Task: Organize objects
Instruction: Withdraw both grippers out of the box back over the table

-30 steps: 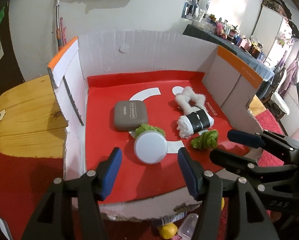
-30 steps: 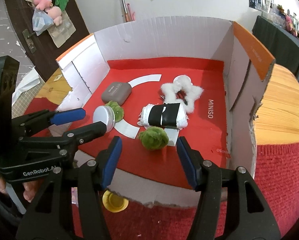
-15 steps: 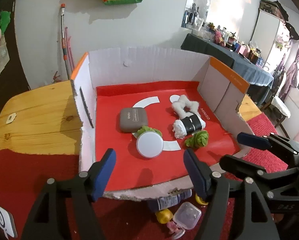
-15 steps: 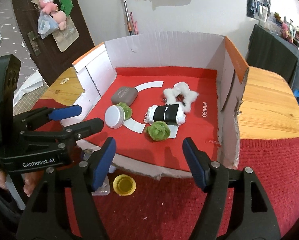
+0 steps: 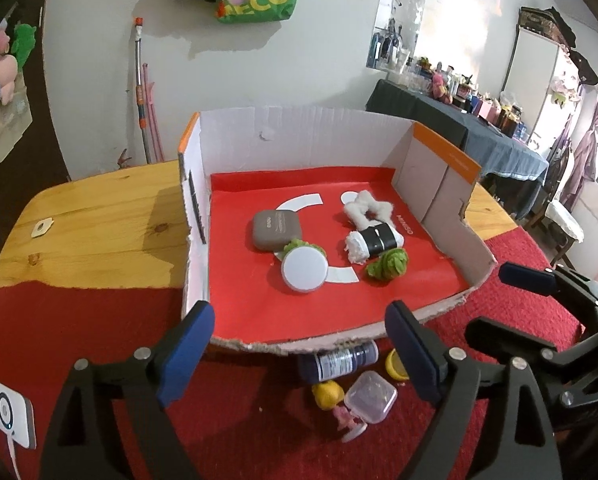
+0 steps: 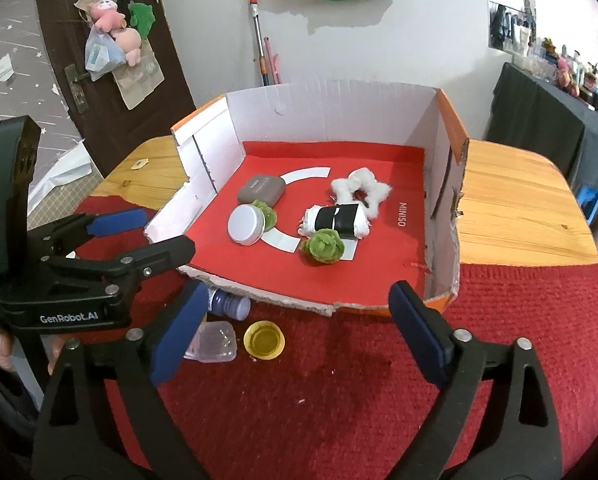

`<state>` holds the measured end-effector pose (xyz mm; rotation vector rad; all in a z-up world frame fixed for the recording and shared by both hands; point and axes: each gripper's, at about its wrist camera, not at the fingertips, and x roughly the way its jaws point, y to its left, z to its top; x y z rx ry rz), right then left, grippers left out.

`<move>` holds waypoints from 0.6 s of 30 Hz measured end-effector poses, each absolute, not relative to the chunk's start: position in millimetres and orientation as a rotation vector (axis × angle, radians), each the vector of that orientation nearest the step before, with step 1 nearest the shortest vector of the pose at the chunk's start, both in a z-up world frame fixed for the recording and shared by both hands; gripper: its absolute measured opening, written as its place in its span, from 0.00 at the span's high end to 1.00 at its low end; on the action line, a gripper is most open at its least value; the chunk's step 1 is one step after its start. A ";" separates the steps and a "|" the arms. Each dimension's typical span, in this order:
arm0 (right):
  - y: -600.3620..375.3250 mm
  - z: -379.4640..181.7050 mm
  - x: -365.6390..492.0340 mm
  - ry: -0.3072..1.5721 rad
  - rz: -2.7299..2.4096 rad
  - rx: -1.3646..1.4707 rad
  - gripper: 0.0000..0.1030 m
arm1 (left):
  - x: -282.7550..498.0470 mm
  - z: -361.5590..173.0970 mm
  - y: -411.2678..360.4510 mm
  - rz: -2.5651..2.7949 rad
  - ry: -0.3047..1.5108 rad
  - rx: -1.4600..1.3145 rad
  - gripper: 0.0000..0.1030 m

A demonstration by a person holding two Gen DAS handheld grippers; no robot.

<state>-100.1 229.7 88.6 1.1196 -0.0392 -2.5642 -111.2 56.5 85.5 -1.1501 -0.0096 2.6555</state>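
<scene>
Change since a second ago: both tongs are pulling back from the cardboard box [image 5: 439, 168] toward its torn front edge, and more of the red cloth in front is coming into view; the things in the box are lying where they were.
Left tongs [image 5: 299, 350]: jaws opening, already wide, with nothing between them.
Right tongs [image 6: 299, 328]: jaws opening, equally wide, also empty.
Things already in the box: a grey case [image 5: 277, 228], a round white tin [image 5: 303, 269], a green pom-pom [image 5: 387, 263], a white roll with a black band [image 5: 373, 241] and a white fluffy scrunchie [image 5: 365, 205] are sitting on the red floor.
Things still out: a dark blue bottle [image 5: 339, 360] lying just against the box front, a clear plastic tub [image 5: 370, 397], a yellow cap [image 6: 264, 339] and a small pink figure [image 5: 345, 414] are waiting on the cloth over the tabletop.
Doing the step well: probably one tong per piece, coming down with the jaws straddling the tub's narrow side or across the bottle's body so it is not rolling away.
Pose: both tongs are pointing steeply downward, side by side, the left tongs' tips over the bottle and tub.
</scene>
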 end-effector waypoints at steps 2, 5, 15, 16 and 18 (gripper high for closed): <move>230.5 88.9 -95.9 -0.038 -2.568 1.116 0.09 | -106.8 86.0 55.2 2.661 -0.010 -1.146 0.08; 231.3 88.6 -89.3 -0.036 -2.577 1.111 0.06 | -98.9 87.1 55.1 2.679 -0.001 -1.130 0.04; 232.2 87.2 -71.2 -0.031 -2.583 1.102 0.04 | -81.5 84.5 55.4 2.695 0.020 -1.117 0.01; 232.4 87.2 -70.8 -0.031 -2.583 1.103 0.04 | -80.1 83.8 55.0 2.694 0.019 -1.120 0.01; 231.9 86.4 -68.5 -0.026 -2.584 1.104 0.04 | -77.8 82.3 53.8 2.695 0.015 -1.123 0.01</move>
